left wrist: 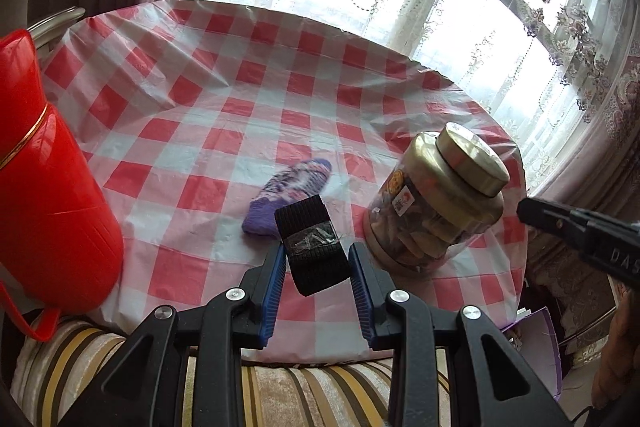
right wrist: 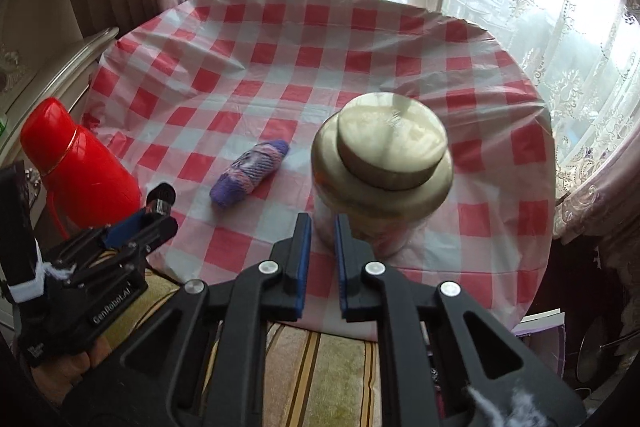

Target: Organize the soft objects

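Note:
A rolled purple and white sock [left wrist: 286,197] lies on the checked table; it also shows in the right wrist view [right wrist: 250,173]. My left gripper [left wrist: 318,253] is shut on a folded black sock [left wrist: 314,243] with a clear sticker, held just above the table's near edge, right beside the purple sock. In the right wrist view the left gripper [right wrist: 154,213] shows at the left with the black sock [right wrist: 161,201] sticking out of it. My right gripper [right wrist: 323,225] is nearly shut and empty, just in front of the jar.
A clear jar with a gold lid [left wrist: 440,195] stands at the table's right front [right wrist: 380,167]. A red thermos [left wrist: 44,187] stands at the left [right wrist: 80,167]. The round table [left wrist: 260,87] has a red and white cloth. A striped cushion [left wrist: 320,395] lies below.

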Demonstrator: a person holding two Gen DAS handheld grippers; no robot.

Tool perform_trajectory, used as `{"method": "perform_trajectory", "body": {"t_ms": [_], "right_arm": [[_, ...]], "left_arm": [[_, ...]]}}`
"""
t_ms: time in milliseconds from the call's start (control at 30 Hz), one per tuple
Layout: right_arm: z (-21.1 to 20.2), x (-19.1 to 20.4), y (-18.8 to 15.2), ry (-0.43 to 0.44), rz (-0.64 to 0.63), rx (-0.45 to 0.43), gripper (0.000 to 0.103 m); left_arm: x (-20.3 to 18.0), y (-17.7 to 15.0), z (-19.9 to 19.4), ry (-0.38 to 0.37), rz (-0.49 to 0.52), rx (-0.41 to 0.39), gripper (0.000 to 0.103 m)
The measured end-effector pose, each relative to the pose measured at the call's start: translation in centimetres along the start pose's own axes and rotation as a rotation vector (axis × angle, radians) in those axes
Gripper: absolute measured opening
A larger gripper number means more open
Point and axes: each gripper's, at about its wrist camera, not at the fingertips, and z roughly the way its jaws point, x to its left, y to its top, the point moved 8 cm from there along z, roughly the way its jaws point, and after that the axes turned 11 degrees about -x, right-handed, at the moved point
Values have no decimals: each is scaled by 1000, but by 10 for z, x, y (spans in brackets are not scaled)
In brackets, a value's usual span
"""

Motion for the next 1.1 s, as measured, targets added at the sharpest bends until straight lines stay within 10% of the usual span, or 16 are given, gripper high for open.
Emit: {"method": "perform_trajectory", "body": {"t_ms": [200,667,767,867,1100], "right_arm": [[57,49,-3,83,-83,63,68],[221,92,-29,91,-126,322,80],[228,95,-26,99,-117,289,76],[224,105,-22,140,-131,275,35],[190,115,-15,161,-176,234,28]], "left_arm": [[27,4,-6,39,-43,-1,34],[67,1,6,81,-91,14,34],[71,1,11,81,-101,22,34],[72,-2,14,77,-107,35,34],[72,-1,12,76,-105,29,34]]}}
